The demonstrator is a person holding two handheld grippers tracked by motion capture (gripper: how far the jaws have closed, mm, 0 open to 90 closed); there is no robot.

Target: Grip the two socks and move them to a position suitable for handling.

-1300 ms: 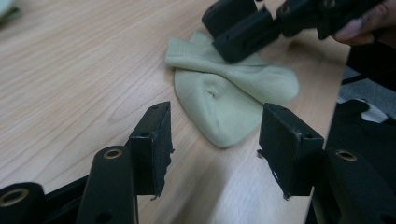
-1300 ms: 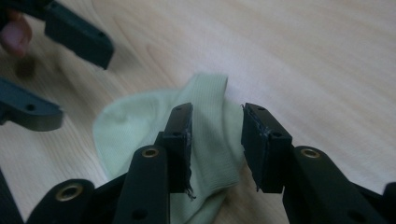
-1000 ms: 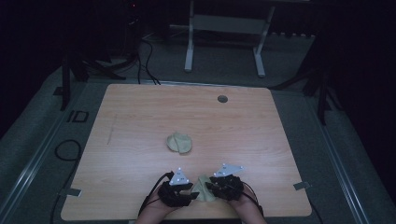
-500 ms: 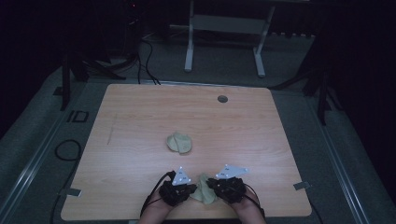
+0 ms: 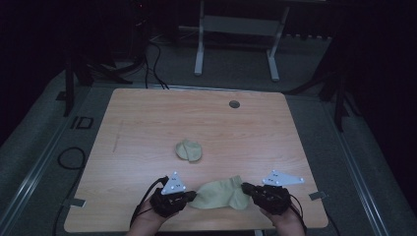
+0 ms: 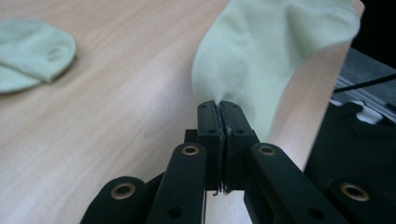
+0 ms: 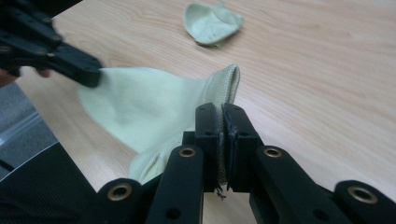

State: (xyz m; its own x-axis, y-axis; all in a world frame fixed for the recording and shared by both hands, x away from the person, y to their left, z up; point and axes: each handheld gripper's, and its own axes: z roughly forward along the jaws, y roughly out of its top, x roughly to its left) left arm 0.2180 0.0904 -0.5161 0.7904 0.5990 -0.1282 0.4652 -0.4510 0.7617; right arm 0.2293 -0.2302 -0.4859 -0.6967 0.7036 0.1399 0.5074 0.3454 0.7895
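Left gripper (image 5: 189, 196) and right gripper (image 5: 246, 189) both gripping pale sock (image 5: 219, 194), stretching it near table's front edge (image 5: 196, 229); folded sock (image 5: 189, 150) lying well apart mid-table.

A second pale green sock (image 5: 189, 150) is lying folded at the frame's middle on the wooden tabletop (image 5: 147, 123). A round grommet (image 5: 234, 104) is sitting in the tabletop's upper right part. Black cables (image 5: 152, 69) are trailing across the upper-left floor.
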